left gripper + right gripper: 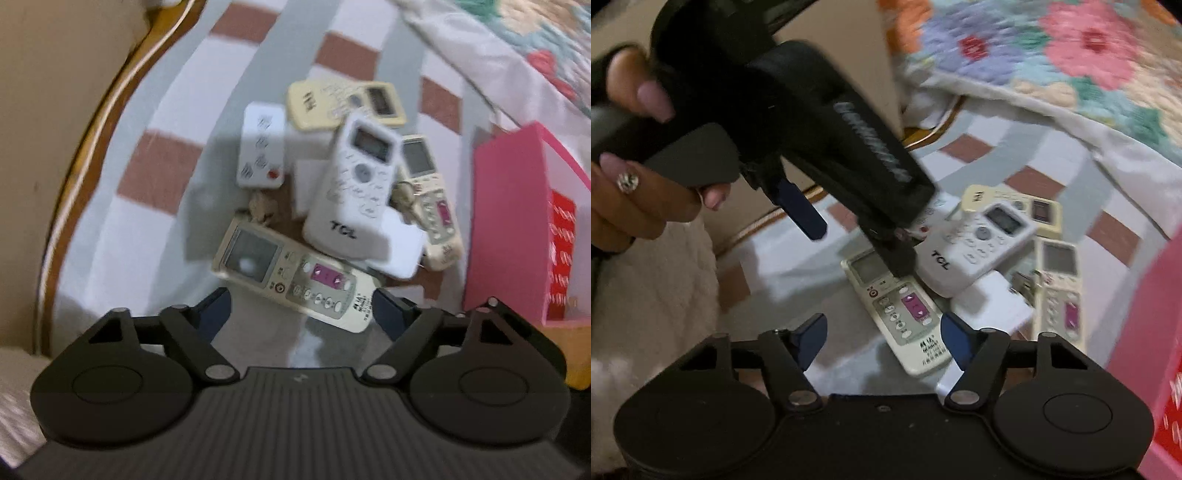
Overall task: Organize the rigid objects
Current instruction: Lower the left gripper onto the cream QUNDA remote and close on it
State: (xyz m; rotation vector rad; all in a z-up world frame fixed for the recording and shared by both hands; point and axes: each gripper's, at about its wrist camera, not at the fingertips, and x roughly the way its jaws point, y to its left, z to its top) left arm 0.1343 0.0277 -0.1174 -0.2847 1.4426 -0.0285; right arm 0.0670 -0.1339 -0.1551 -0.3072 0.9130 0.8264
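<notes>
I hold both the left gripper (301,310) and right gripper (882,338) spread just above the cream remote (295,278), ready to straddle it for the pink box (517,221).

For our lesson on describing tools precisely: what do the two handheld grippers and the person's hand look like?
Both the left gripper and right gripper have matte black bodies with round side discs, hinged black link arms with silver pins, and dark blue finger pads. The left gripper's body is ribbed. The hand has pale pink painted nails, and one nail carries a sparkly gem.
</notes>
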